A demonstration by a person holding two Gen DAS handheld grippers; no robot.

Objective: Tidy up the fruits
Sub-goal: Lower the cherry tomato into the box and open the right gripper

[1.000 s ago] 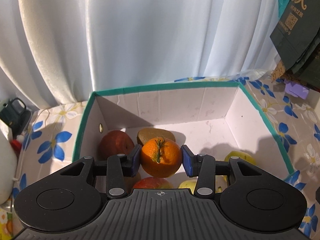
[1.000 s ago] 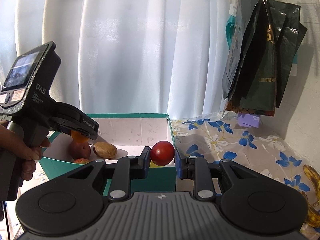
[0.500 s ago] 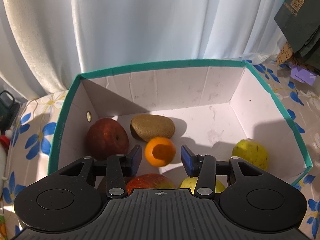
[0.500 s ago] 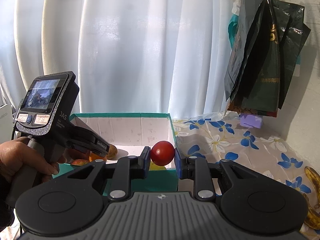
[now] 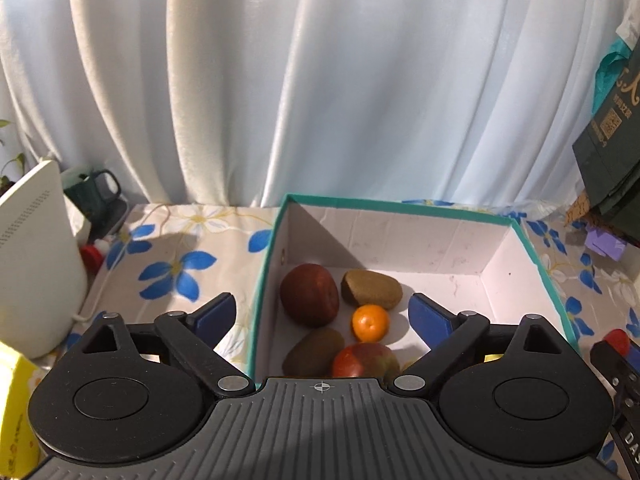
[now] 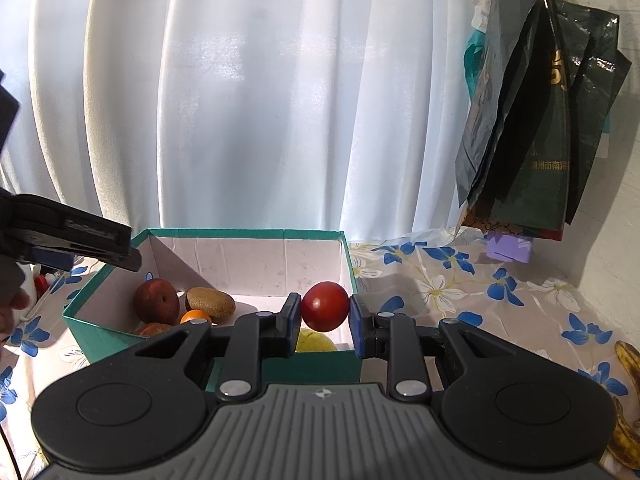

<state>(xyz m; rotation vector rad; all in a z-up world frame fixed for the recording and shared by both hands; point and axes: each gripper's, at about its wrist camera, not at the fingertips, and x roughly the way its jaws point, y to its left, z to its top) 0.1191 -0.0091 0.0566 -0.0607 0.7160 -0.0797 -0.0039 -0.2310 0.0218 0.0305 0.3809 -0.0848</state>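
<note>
My left gripper [image 5: 322,312] hangs above the near left corner of the teal-rimmed box [image 5: 400,204]; its jaws are opening wide with nothing between them. Below it in the box lie a small orange [image 5: 370,323], a dark red apple [image 5: 309,300], two kiwis [image 5: 372,294] and a red-green apple [image 5: 366,360]. My right gripper [image 6: 325,312] is shut on a red tomato [image 6: 325,306], held just above the box's near right corner. A yellow-green fruit [image 6: 316,340] lies under it. The left gripper's fingers [image 6: 96,236] show at the left edge of the right wrist view.
A white appliance [image 5: 36,264], a dark mug [image 5: 94,192] and a yellow carton [image 5: 16,400] stand left of the box. Dark bags [image 6: 540,140] hang at the right over a purple block [image 6: 510,248]. Spotted bananas [image 6: 628,360] lie at the right edge. A white curtain runs behind.
The left gripper let go of the orange, which now lies in the box, then opened wide and drew back and to the left. The right gripper with its tomato has kept still.
</note>
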